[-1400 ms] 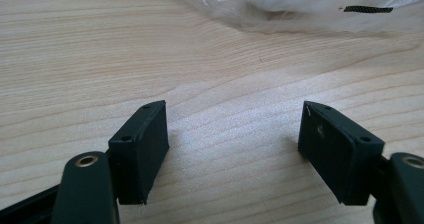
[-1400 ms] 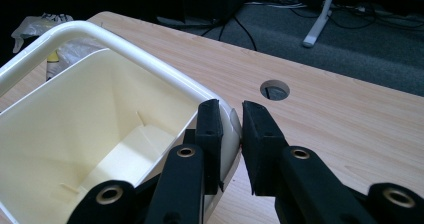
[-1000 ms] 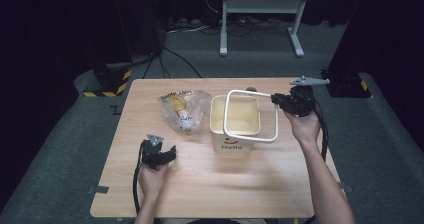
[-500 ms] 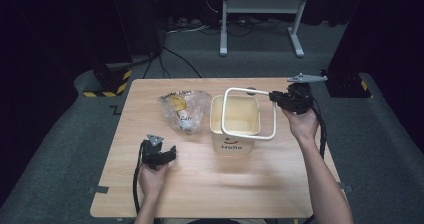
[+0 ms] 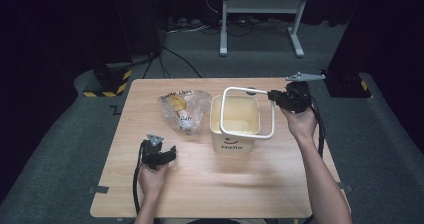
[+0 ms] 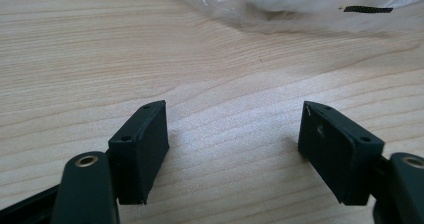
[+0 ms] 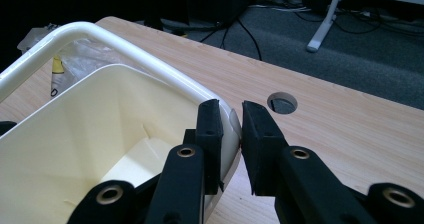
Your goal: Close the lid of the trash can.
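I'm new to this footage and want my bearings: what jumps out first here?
A cream bin stands mid-table, its white frame lifted off the rim and pinched at a corner by the right gripper. Left of it lies a crinkled clear plastic bag. Nearer the person, the left gripper rests open on the wooden table.

White frame [image 5: 248,112] now sits tilted, lifted off cream bin [image 5: 235,129] rim at 3 o'clock side. Right gripper [image 5: 274,96], clamped on frame, sits slightly further toward 12 o'clock.
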